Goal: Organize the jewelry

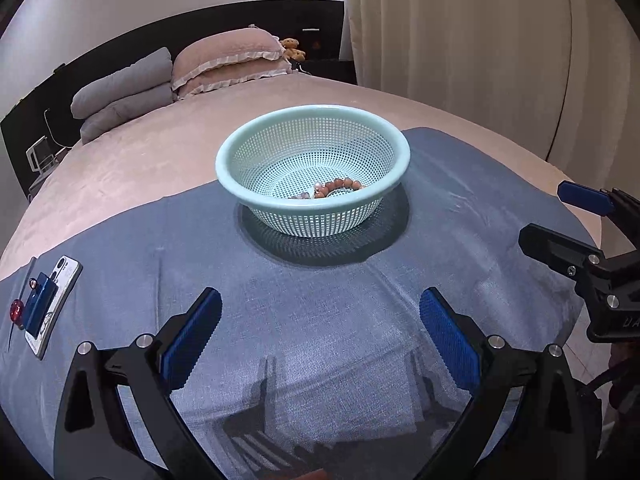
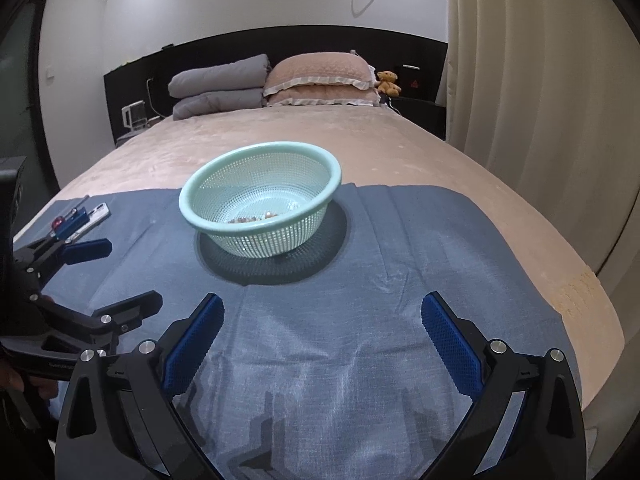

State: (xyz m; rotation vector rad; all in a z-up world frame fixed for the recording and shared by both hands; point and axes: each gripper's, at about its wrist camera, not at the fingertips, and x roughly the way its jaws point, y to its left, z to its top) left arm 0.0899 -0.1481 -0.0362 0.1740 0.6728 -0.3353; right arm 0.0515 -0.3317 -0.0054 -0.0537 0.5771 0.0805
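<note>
Left wrist view: left claw (image 1: 320,336) spread wide, empty, above blue cloth (image 1: 280,292) on bed. Pale green perforated plastic basket (image 1: 240,184) straight ahead, slightly right of centre; brown bead bracelet (image 1: 340,187) lies inside, on right of floor.

Right wrist view: right claw (image 2: 322,340) spread wide, empty. Same basket (image 2: 192,208) ahead, left of centre; small jewelry (image 2: 256,218) on its floor. Both claws look about equally near.

The basket (image 1: 240,148) was pale green plastic, perforated all over, with a smooth, faintly glossy rim. Inside lay a bracelet (image 1: 340,187) of smooth, matt brown beads. The blue cloth (image 1: 320,320) beneath looked woven and matt, the bed (image 1: 132,168) cover soft and velvety. The left gripper (image 1: 320,338) had matt black plastic, ribbed blue pads (image 1: 192,336) and shiny metal screws.
</note>
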